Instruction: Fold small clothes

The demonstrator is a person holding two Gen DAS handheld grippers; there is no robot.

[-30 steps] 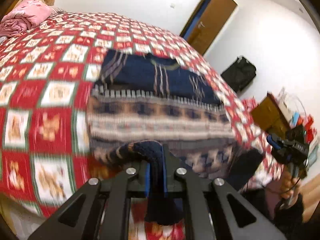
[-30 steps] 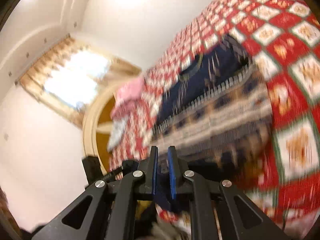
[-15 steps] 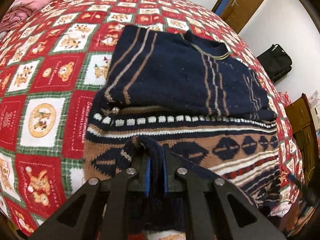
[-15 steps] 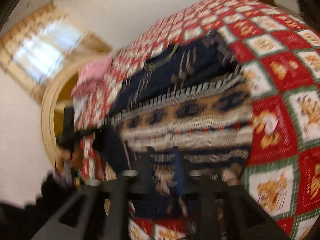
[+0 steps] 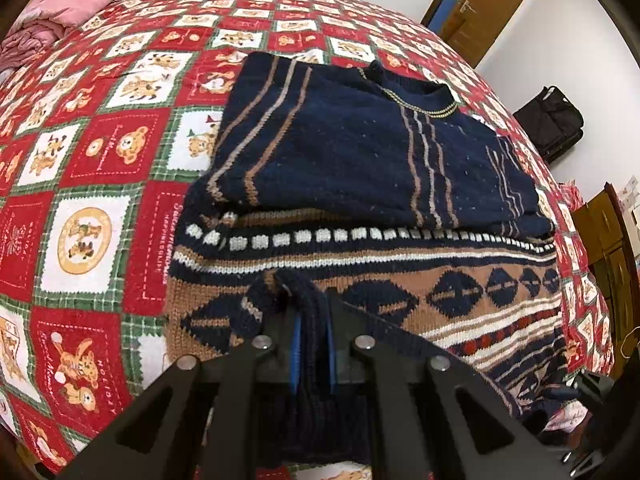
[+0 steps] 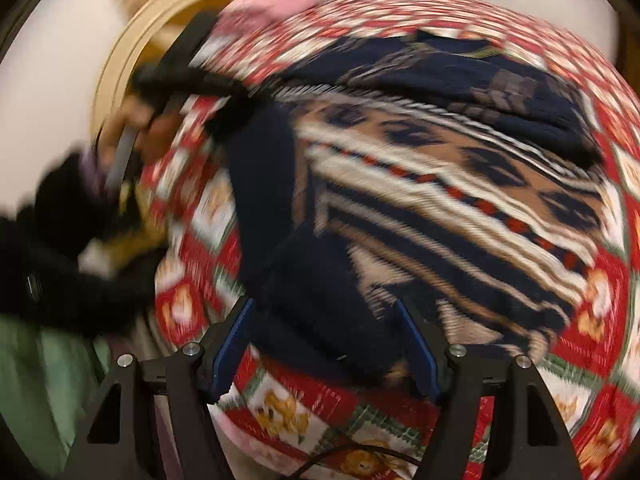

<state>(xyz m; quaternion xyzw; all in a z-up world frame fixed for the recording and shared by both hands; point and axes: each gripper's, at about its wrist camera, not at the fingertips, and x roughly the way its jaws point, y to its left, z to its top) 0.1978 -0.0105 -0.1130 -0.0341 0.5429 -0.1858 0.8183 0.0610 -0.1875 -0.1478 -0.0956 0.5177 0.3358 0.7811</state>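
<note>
A navy knitted sweater with brown and white patterned bands lies folded on the red teddy-bear quilt. My left gripper is shut on a fold of its navy hem, low over the patterned band. The right wrist view is blurred. There my right gripper has its jaws opening wide; the navy hem lies between the blue pads and neither pad presses on it. A hand holding the left gripper shows at that view's upper left.
A pink blanket is bunched at the bed's far left. A wooden door, a black bag and a wooden cabinet stand beyond the bed's right side. The near bed edge lies just under the right gripper.
The right gripper let go of the hem, opened its jaws and rolled while dropping toward the bed. The left gripper came down over the sweater with its hem, then held still.
</note>
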